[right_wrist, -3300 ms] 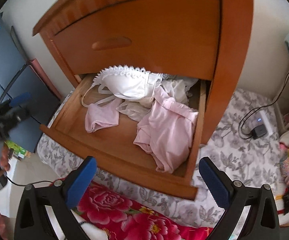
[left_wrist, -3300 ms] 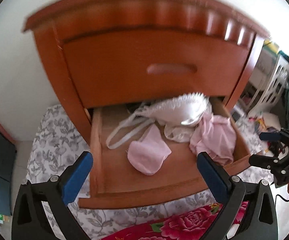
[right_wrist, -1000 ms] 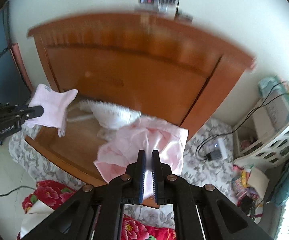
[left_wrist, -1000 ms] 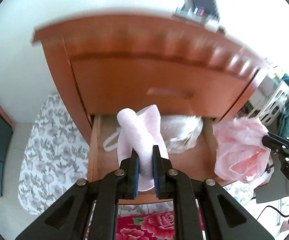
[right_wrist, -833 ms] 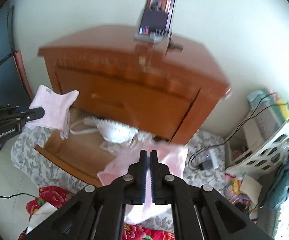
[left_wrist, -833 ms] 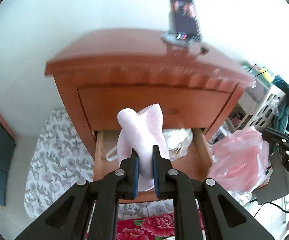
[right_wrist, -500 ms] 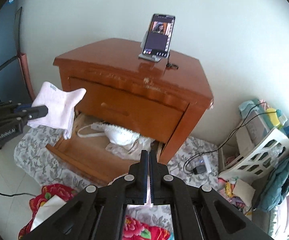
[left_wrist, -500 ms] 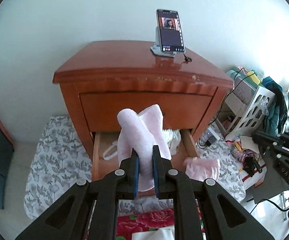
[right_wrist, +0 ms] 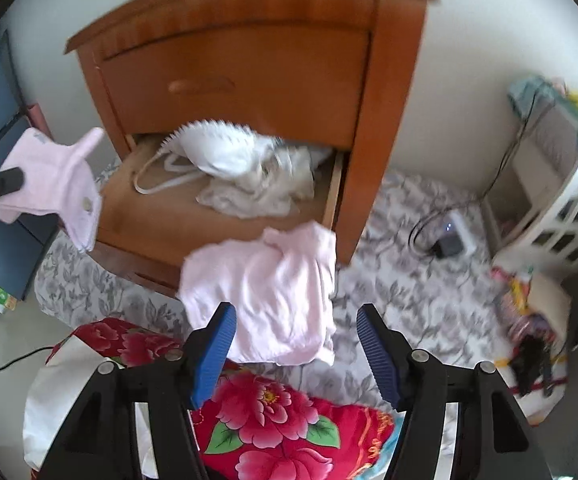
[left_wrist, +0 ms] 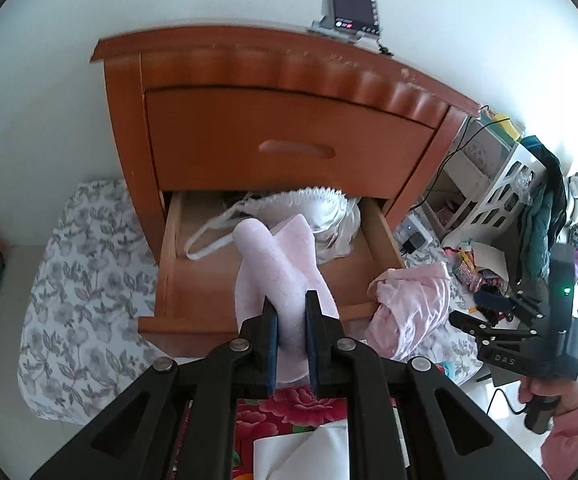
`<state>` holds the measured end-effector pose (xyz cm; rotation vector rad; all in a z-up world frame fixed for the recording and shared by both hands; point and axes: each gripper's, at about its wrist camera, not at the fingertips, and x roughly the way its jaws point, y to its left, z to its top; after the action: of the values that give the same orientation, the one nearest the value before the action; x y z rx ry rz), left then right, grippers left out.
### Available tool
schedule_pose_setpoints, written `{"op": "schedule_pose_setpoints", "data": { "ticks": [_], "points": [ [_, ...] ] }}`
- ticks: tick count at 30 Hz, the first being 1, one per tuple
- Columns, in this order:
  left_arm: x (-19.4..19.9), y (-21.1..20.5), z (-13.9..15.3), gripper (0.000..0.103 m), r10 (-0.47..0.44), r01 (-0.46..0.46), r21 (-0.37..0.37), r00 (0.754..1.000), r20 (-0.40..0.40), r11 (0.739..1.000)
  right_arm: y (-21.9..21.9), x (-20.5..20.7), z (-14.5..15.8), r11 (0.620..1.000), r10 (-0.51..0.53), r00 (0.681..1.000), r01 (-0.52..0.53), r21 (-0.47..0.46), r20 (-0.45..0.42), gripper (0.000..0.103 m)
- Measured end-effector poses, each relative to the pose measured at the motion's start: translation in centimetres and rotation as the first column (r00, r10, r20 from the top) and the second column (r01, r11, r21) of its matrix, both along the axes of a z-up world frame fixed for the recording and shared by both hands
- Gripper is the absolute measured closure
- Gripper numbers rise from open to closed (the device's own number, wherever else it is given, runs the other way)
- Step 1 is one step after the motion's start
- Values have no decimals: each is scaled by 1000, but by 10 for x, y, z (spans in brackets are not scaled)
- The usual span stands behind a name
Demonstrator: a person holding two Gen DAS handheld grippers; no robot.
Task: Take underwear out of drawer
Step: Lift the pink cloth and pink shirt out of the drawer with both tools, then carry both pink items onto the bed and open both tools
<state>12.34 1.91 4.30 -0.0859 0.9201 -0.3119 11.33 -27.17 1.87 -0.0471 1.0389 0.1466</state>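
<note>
My left gripper (left_wrist: pixel 291 314) is shut on a small pink underwear (left_wrist: pixel 277 264), held up in front of the open lower drawer (left_wrist: pixel 167 264). A white lace bra (left_wrist: pixel 313 212) and pale cloth remain in the drawer. My right gripper (right_wrist: pixel 295 326) has its jaws opening; the pads touch nothing. A larger pink garment (right_wrist: pixel 265 292) lies loose on the floral sheet beyond its fingers, beside the drawer's front corner. The right wrist view shows the left gripper (right_wrist: pixel 7 182) at the far left with the small pink underwear (right_wrist: pixel 57 184) in it.
The wooden nightstand (left_wrist: pixel 289 136) has its upper drawer closed and a phone on a stand (left_wrist: pixel 353 0) on top. A red flowered blanket (right_wrist: pixel 281 420) lies near me. A charger and cable (right_wrist: pixel 451 242) and a white basket (right_wrist: pixel 569 208) sit at the right.
The right gripper went from shut to open, and the large pink garment dropped onto the floral sheet beside the drawer. Both views moved lower and nearer the nightstand. The left grip is unchanged.
</note>
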Motion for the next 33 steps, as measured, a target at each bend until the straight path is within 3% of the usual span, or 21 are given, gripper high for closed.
{"op": "schedule_pose_setpoints", "data": {
  "ticks": [3,11,12,13,18,22,33],
  "points": [
    [2,-1,-10,91,-6,6,1,1000,-23,1000,-6,6,-16,998,-18,1000,19,55,-26,36],
    [2,-6,-17,91,-24,24,15,999,-40,1000,1,17,-45,995,-36,997,42,96,-63,39],
    [2,-6,-17,91,-24,25,16,999,-38,1000,1,17,-46,993,-46,997,52,102,-60,46],
    [2,-6,-16,91,-26,27,17,999,-38,999,-1,18,-46,992,-60,996,66,108,-58,60],
    [2,-6,-19,91,-31,32,17,999,-44,999,-6,22,-48,985,-102,992,111,130,-69,84],
    [2,-6,-20,91,-31,32,13,998,-49,999,-1,19,-43,988,-89,995,95,120,-52,92],
    [-6,-8,2,91,-22,22,-6,1000,-13,1000,-4,13,14,983,-96,994,87,163,48,95]
  ]
}}
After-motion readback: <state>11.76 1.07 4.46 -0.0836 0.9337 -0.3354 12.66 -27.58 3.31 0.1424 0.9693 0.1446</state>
